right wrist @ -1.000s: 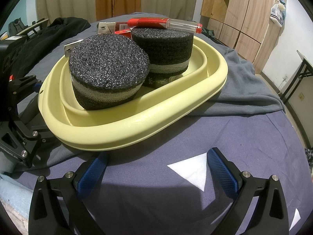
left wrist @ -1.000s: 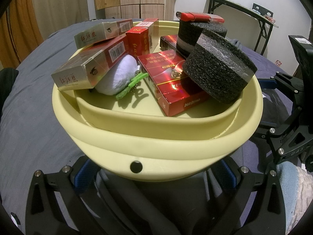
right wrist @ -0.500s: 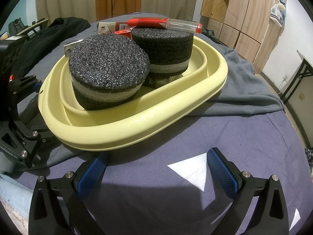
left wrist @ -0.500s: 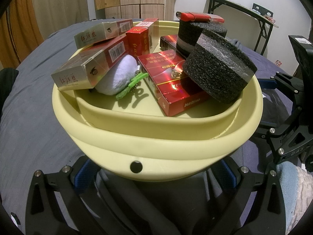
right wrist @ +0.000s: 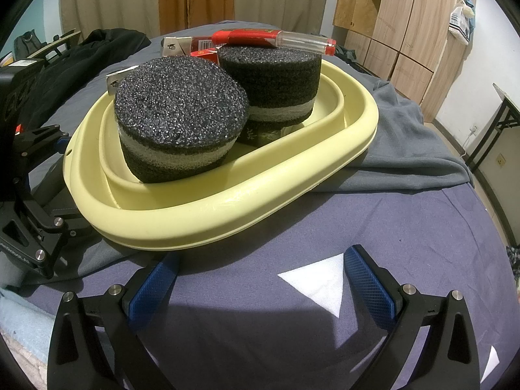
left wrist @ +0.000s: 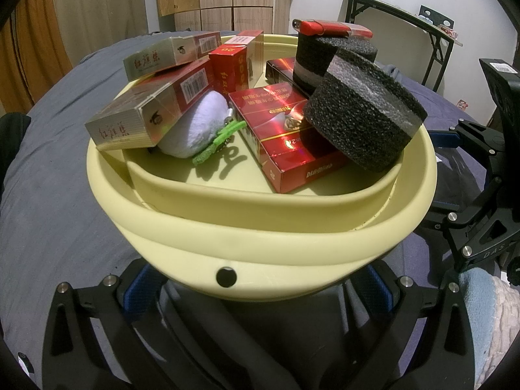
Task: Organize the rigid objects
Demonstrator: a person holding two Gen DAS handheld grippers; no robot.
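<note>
Though smooth-rimmed, yellow basin (left wrist: 260,243) of coarse round foam blocks (left wrist: 364,120).

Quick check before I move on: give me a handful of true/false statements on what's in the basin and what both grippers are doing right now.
1. A red lighter lies on top of the far foam block. True.
2. The right gripper is shut on the basin rim. False: it is open, holds nothing, and its fingers sit over the blue sheet in front of the basin.
3. The basin is empty. False: it holds boxes, two foam blocks and a white pouch.
4. The near foam block leans tilted against the rim. True.
5. The left gripper is open, its fingers reaching under the basin's edge. True.
6. The green tag lies on the sheet. False: it is inside the basin, by the pouch.
</note>
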